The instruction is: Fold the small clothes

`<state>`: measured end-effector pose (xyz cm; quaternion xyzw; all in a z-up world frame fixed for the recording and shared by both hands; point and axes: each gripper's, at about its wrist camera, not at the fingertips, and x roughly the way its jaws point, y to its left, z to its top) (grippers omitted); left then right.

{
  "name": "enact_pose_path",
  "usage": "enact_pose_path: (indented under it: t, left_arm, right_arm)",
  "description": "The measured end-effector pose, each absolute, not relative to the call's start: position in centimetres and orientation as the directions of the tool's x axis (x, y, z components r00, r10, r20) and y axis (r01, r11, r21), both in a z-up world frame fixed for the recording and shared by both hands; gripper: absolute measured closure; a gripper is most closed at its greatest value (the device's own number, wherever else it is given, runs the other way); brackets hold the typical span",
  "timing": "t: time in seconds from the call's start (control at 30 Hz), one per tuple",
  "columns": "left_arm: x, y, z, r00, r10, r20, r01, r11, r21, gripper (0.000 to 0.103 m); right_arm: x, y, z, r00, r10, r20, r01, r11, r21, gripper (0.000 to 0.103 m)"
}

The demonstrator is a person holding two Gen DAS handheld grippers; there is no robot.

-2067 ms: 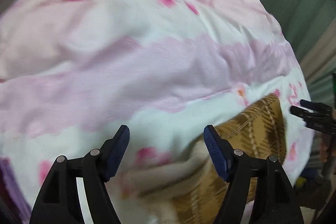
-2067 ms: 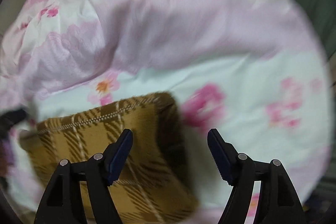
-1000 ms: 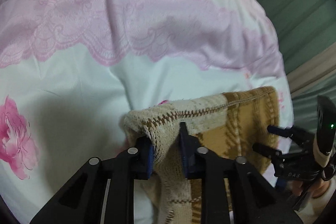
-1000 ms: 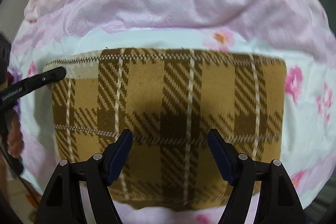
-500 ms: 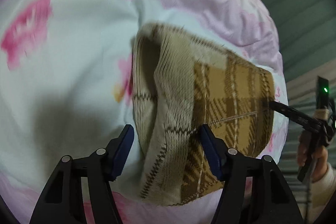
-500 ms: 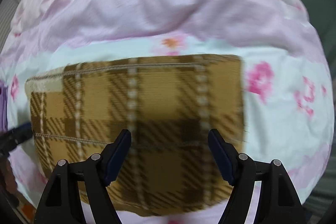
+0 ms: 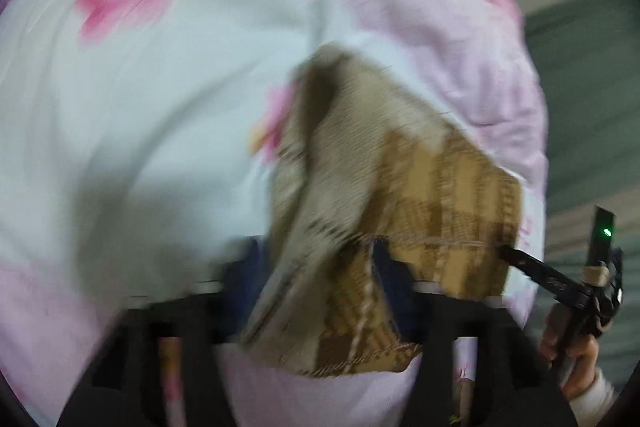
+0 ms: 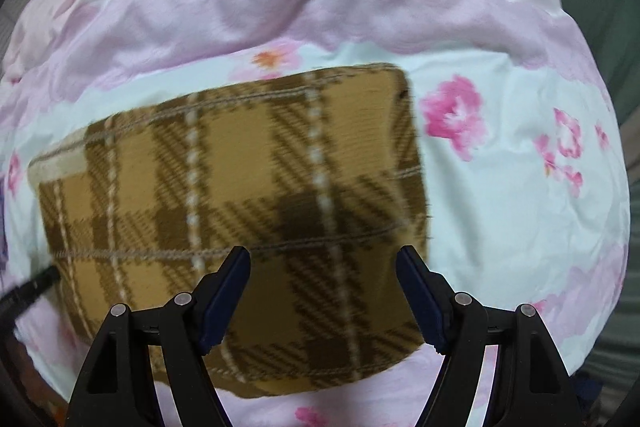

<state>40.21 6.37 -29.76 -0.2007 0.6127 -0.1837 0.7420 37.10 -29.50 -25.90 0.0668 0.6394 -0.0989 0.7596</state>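
Low in the frame, left gripper [image 7: 316, 291] jaws are opening around the plaid knit's [image 7: 440, 211] cream flap; right gripper [image 8: 324, 299] hovers apart — release cleanly, flatten evenly.

Your right wrist camera looked straight down, close over the plaid cloth [image 8: 240, 211] on the flowered bedsheet [image 8: 500, 219]. Your left wrist camera looked down at a slant, blurred, from that cloth's end. Both views shared cloth and sheet.
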Motion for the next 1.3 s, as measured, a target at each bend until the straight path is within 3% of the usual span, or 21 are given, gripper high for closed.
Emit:
enact_pose_path:
  t: [0.1, 0.4, 0.5, 0.6, 0.73, 0.9, 1.0, 1.1, 1.23, 1.3]
  left_arm:
    - [42.0, 5.6, -30.2, 0.179, -0.528, -0.83, 0.08, 0.849, -0.523, 0.031]
    - [44.6, 6.2, -35.4, 0.118, -0.578, -0.808, 0.038, 0.815, -0.578, 0.031]
    - [44.6, 6.0, -35.5, 0.107, -0.593, -0.798, 0.0, 0.803, -0.596, 0.054]
    - [44.2, 6.0, -34.4, 0.105, -0.586, -0.804, -0.011, 0.808, -0.59, 0.067]
    - [42.0, 6.3, -30.2, 0.181, -0.67, -0.72, 0.045, 0.737, -0.675, 0.07]
    - [42.3, 6.5, -32.8, 0.153, -0.659, -0.736, -0.009, 0.744, -0.668, 0.07]
    - [43.5, 6.5, -35.0, 0.117, -0.673, -0.731, -0.067, 0.729, -0.681, 0.065]
    - [43.8, 5.7, -35.9, 0.098, -0.646, -0.757, -0.039, 0.758, -0.651, 0.059]
    - [43.4, 5.8, -34.4, 0.084, -0.61, -0.788, -0.018, 0.79, -0.613, 0.072]
    - [42.7, 5.9, -31.9, 0.12, -0.625, -0.771, -0.004, 0.777, -0.63, 0.074]
  right_arm:
    - [36.9, -28.2, -26.1, 0.16, -0.029, -0.987, 0.215, 0.977, 0.006, 0.028]
    - [36.4, -27.0, -26.8, 0.119, 0.014, -0.993, 0.227, 0.973, 0.041, 0.028]
    - [35.8, -26.0, -27.0, 0.118, 0.011, -0.993, 0.214, 0.976, 0.036, 0.028]
    - [35.7, -23.5, -28.1, 0.113, 0.015, -0.994, 0.209, 0.977, 0.039, 0.028]
    - [35.8, -22.3, -29.0, 0.113, 0.029, -0.993, 0.209, 0.976, 0.052, 0.028]
    - [35.6, -21.8, -28.7, 0.137, 0.06, -0.989, 0.202, 0.975, 0.087, 0.029]
    - [35.7, -20.4, -28.7, 0.148, 0.073, -0.986, 0.166, 0.981, 0.097, 0.039]
    - [36.0, -18.4, -29.1, 0.146, 0.111, -0.983, 0.124, 0.984, 0.129, 0.056]
    - [36.5, -15.7, -29.9, 0.147, 0.109, -0.983, 0.084, 0.989, 0.123, 0.064]
    - [36.6, -14.5, -30.3, 0.135, 0.097, -0.986, 0.082, 0.991, 0.109, 0.064]
